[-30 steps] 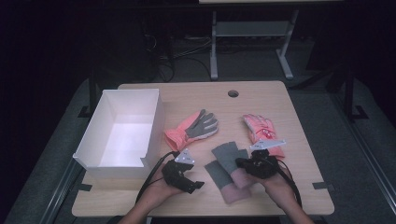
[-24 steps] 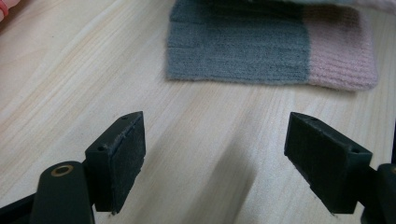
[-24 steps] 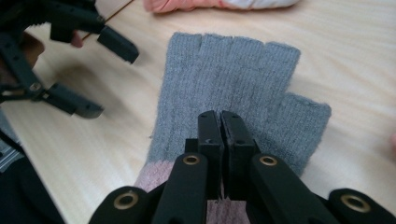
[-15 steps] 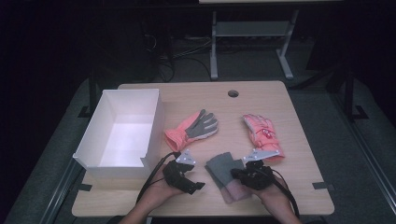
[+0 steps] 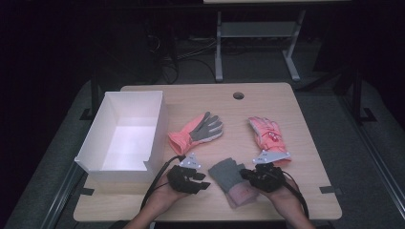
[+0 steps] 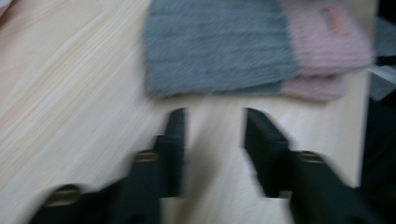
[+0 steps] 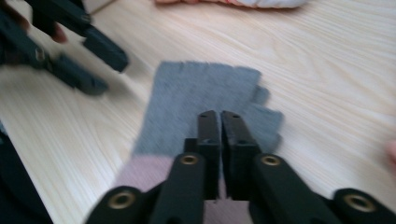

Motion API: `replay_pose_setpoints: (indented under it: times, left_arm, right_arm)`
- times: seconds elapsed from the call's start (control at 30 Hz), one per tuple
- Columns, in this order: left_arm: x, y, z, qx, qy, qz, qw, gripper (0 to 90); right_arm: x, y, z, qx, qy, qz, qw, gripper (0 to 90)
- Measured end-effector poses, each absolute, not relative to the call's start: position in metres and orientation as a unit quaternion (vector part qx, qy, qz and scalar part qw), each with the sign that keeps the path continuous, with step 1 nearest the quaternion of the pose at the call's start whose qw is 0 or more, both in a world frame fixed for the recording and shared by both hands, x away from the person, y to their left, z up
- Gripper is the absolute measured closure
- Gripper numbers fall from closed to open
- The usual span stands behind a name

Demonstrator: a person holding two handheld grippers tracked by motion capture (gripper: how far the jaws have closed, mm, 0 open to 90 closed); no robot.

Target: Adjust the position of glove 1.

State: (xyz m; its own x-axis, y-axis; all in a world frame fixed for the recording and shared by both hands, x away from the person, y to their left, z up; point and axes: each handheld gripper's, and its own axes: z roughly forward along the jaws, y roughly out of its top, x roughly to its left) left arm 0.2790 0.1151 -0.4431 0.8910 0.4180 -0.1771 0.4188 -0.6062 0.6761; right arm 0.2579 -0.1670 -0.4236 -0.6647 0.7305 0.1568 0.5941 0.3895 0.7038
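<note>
Light wooden table (image 5: pixel 286 119) with rounded corners and a round cable hole (image 5: pixel 238 95) near the far edge. Grey carpet around it; room beyond is dark, a metal frame (image 5: pixel 258 43) and loose cables on the floor behind.

On the table: open white box (image 5: pixel 107 129) along the left edge. Salmon glove with grey palm (image 5: pixel 197 131) lies about mid-table, fingers toward the far right. Pink ski glove (image 5: pixel 266 135) right of centre, toward the right edge.

Grey-and-pink fingerless knit gloves (image 5: pixel 231 181), stacked one on the other, lie at the near edge, just right of centre, grey ends toward the far edge, pink cuffs toward the person.

Left gripper (image 6: pixel 212 126): jaws narrowed but apart, have just been closing, nothing between them. Bare wood shows in the gap. In the high view it sits at (image 5: pixel 203 182), held low over the near edge, left of the knit gloves. Its tips point at the long side of the stack, just short of the wool, not touching.

Right gripper (image 7: pixel 219 116): jaws pressed together, a thin slit between them. They lie over the upper knit glove, tips above the grey part near the short finger stubs. Whether wool is pinched between the pads cannot be told. In the high view (image 5: pixel 247 175) it comes in from the right side of the stack.
</note>
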Motion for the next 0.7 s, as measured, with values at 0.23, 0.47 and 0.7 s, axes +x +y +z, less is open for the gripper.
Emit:
replay_pose_setpoints:
  times: [0.23,0.47,0.7]
  left_arm:
    - [0.263,0.09,-0.446,0.908,0.197,-0.026,0.368,89.6]
    - [0.248,0.065,-0.452,0.919,0.166,-0.042,0.355,89.6]
    - [0.244,0.052,-0.458,0.928,0.152,-0.042,0.337,89.6]
  right_arm:
    - [0.253,-0.194,-0.429,0.394,0.842,0.356,0.094,90.0]
    - [0.244,-0.209,-0.44,0.396,0.854,0.328,0.085,90.0]
    - [0.239,-0.206,-0.444,0.384,0.865,0.317,0.065,90.0]
